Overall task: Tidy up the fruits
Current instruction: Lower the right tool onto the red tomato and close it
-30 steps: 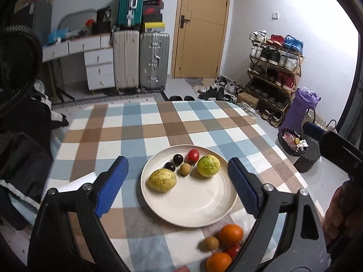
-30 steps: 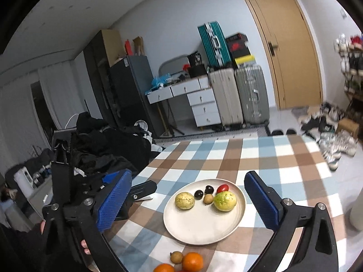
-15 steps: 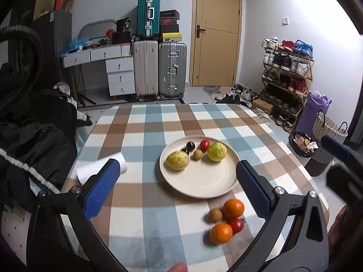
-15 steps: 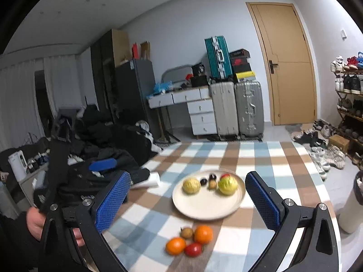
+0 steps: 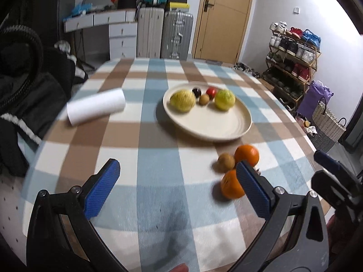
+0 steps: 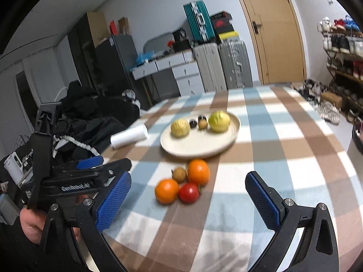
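A cream plate (image 5: 217,124) (image 6: 181,146) on the checked tablecloth holds two yellow-green fruits (image 5: 182,100) (image 6: 219,117), a small brown fruit, a dark one and a red one. In front of it lie two oranges (image 6: 198,171) (image 5: 246,155), a red tomato (image 6: 188,192) and a small brown fruit (image 6: 179,174). My left gripper (image 5: 179,190) is open above the near table edge, its right finger covering part of an orange. My right gripper (image 6: 188,206) is open and empty, just short of the loose fruits.
A white roll (image 5: 96,110) lies on its side left of the plate. Dark clothes (image 5: 25,86) pile up off the table's left side. Suitcases (image 5: 165,36), a desk and a shoe rack (image 5: 292,59) stand further back. A hand (image 6: 31,224) holds the left gripper.
Both grippers have pulled back toward the near table edge and dipped lower. The plate now sits farther off, and the loose fruits lie between the right gripper's fingers in view.
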The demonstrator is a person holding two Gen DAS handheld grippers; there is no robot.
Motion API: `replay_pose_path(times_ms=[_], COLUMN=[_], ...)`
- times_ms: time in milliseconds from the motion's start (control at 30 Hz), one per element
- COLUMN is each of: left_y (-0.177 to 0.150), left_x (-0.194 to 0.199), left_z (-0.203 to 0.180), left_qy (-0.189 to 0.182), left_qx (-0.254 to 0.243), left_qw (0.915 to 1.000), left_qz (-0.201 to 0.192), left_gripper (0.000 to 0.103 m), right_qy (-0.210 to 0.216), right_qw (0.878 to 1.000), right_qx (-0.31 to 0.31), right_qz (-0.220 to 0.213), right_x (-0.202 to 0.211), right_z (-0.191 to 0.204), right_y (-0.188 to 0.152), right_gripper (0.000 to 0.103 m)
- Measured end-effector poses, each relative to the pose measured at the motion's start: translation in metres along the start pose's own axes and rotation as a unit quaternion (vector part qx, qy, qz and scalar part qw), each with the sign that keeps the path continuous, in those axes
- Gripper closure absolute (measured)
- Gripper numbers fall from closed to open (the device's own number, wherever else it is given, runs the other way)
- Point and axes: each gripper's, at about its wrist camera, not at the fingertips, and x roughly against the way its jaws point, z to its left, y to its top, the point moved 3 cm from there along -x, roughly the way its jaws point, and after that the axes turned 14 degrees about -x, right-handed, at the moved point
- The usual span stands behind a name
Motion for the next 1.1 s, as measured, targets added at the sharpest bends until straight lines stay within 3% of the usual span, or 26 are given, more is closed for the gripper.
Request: replay_pose_path(times_ms=[233,700,1000,1100], left_y=[-0.019,-0.022,-0.023,-0.024], left_x=[-0.021,-0.035,-0.041,-0.042], left_z=[0.003,0.001,0.000,0.000], left_qy=[-0.017,-0.031,-0.039,-0.042], left_qx=[0.003,-0.009,-0.016,-0.016], left_qw=[0.9996,0.9989,0.9984,0.9982], left_qz=[0.021,0.033,0.038,0.039], left_gripper=[0.001,0.001,0.001,0.001], right_qy=[-0.002,0.009,0.014,0.021], right_qw=[0.999,0.994,0.991,0.990], right_qx=[-0.027,-0.067,-0.079,-0.083], right_qz=[0.040,0.087,0.103,0.111], right_x=[-0.025,-0.050,-0.061,-0.065], right_z=[-0.013,-0.025,-0.029,-0.029], right_y=[-0.014,-0.011,-0.007,-0.008], right_gripper=[0.000,0.002,0.021,0.033])
